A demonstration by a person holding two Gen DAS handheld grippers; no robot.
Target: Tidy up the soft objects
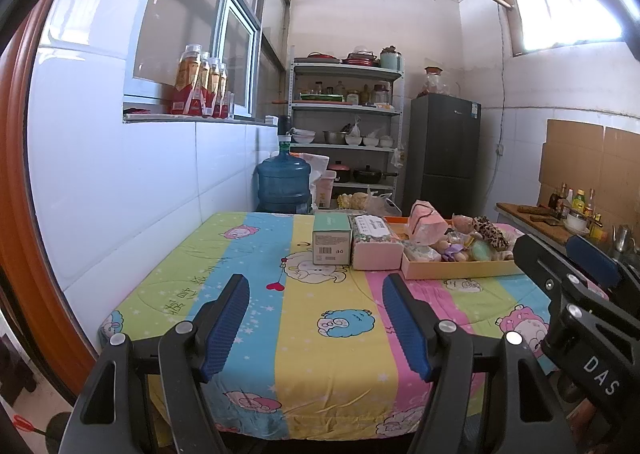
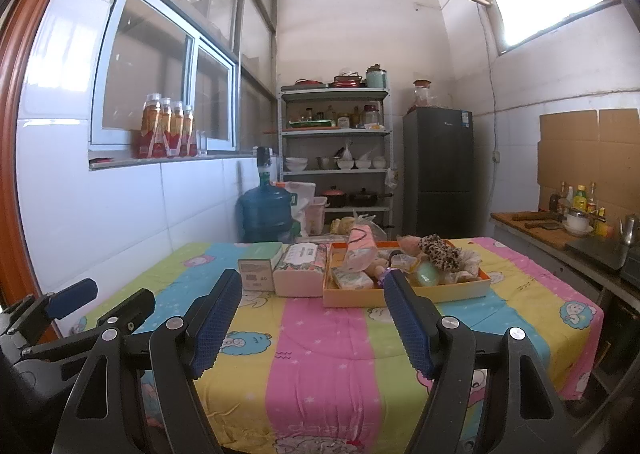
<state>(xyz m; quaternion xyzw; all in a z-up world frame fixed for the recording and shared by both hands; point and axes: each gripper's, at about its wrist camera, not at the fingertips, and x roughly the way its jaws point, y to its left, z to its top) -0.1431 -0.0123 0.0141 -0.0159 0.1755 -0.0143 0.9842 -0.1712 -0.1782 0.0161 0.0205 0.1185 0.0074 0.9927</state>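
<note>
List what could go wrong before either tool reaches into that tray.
The orange tray is heaped; pulling the leopard-print item may drag its neighbours over the low rim. The left tool must likely pass the green box and tissue pack, which it might knock. The loose tablecloth may bunch.

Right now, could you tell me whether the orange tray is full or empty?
Full: the orange tray is heaped with soft items, including a leopard-print scrunchie.

Bright daylight from a high window [image 1: 560,5] at upper right, blown out to white glare, soft sheen on the white wall tiles [image 2: 100,221], faint shadows, sharp centre, strong fisheye bending and dark vignette at edges, slight bluish cast.
</note>
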